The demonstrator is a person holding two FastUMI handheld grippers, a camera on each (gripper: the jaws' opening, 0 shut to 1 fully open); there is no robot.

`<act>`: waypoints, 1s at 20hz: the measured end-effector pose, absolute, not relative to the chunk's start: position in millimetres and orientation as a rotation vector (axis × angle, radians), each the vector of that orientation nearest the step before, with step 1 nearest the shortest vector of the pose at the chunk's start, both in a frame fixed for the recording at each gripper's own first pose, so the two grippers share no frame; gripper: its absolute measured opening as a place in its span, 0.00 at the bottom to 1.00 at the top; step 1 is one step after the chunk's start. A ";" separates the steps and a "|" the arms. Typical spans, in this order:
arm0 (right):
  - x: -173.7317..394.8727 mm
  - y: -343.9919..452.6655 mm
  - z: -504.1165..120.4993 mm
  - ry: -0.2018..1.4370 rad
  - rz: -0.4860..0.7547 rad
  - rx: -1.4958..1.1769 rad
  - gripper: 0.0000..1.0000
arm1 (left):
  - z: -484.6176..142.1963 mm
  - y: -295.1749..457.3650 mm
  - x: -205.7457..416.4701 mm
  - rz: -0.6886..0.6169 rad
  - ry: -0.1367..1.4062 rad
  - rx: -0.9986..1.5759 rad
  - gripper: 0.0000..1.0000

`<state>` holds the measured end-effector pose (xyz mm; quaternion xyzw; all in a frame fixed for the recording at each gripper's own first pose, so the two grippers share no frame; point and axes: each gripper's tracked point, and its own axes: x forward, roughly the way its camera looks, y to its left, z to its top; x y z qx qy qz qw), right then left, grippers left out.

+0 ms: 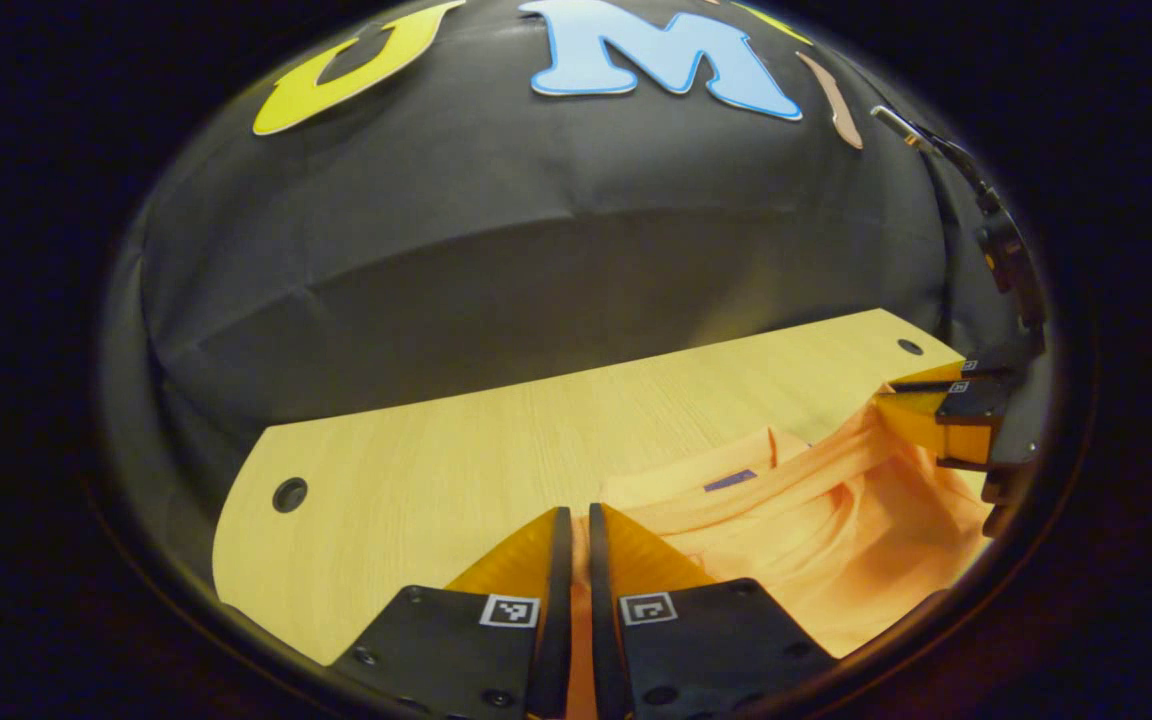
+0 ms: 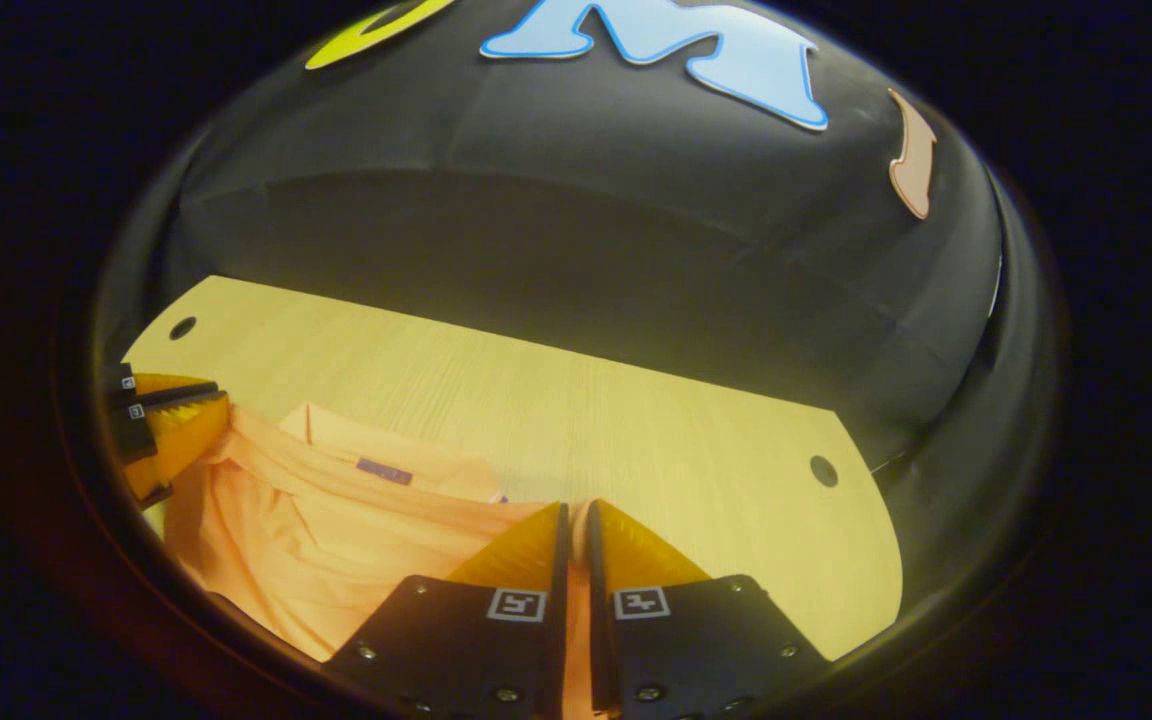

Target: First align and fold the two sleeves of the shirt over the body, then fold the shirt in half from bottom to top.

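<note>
An orange shirt (image 1: 786, 530) lies bunched on the light wooden table (image 1: 496, 440), its collar with a purple label (image 1: 731, 480) toward the far side. My left gripper (image 1: 579, 512) is shut on a strip of the shirt's fabric that runs up between its fingers. At the right edge of the left gripper view, my right gripper (image 1: 886, 395) pinches another part of the same hem. In the right gripper view, the right gripper (image 2: 576, 507) is shut on the shirt (image 2: 336, 530), and the left gripper (image 2: 216, 397) holds the cloth at far left. The fabric stretches between them.
The table (image 2: 636, 420) has round holes near its corners (image 1: 289, 494) (image 2: 822, 470). Bare wood stretches beyond the collar to the far edge, where the black cloth wall rises.
</note>
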<state>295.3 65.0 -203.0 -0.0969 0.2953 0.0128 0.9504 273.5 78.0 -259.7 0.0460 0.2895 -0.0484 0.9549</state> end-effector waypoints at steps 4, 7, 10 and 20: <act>286.7 67.5 -188.7 0.571 0.046 -0.210 0.28 | -246.0 73.9 261.3 -0.098 0.580 0.092 0.40; 275.0 67.1 -169.8 0.545 0.061 -0.188 0.44 | -222.9 71.4 249.6 -0.094 0.547 0.100 0.58; 256.2 66.3 -142.6 0.495 0.075 -0.119 0.58 | -190.8 66.2 231.7 -0.086 0.500 0.083 0.70; 160.5 23.2 -48.4 0.266 0.046 -0.072 0.77 | -94.4 43.2 144.2 -0.024 0.313 0.079 0.96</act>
